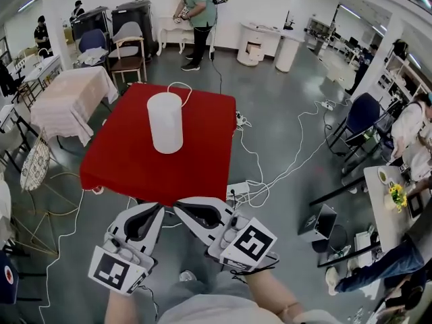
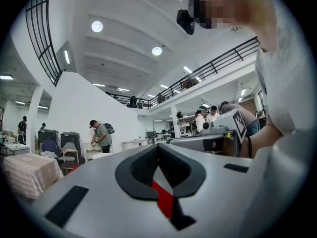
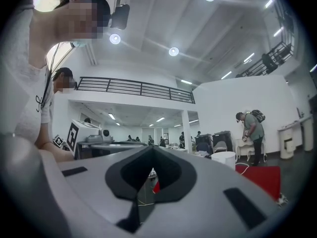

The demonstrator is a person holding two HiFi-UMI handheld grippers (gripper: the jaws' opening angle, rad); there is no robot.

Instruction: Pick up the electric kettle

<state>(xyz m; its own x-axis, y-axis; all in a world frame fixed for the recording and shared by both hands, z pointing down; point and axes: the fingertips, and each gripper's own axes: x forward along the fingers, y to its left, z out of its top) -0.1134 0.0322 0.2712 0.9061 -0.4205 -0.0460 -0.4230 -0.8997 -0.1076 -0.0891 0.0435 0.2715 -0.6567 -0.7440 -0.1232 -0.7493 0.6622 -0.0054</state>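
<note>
The electric kettle [image 1: 165,121] is a plain white cylinder standing upright near the middle of a table with a red cloth [image 1: 121,160]. A white cord [image 1: 179,86] runs off behind it. Both grippers are held low, on my side of the table's near edge and well short of the kettle. My left gripper [image 1: 160,207] and right gripper [image 1: 177,205] point toward the table with their tips close together. Each has its jaws meeting at the tip, with nothing held. In the right gripper view the kettle [image 3: 224,158] shows small, to the right of the shut right gripper [image 3: 151,148]. In the left gripper view, the left gripper [image 2: 157,147] hides most of the table.
White cables and a power strip [image 1: 237,189] lie on the grey floor right of the table. A cloth-covered table [image 1: 67,98] and chairs [image 1: 128,52] stand to the left and behind. A person [image 1: 197,15] stands beyond the table; seated people and desks are at the right.
</note>
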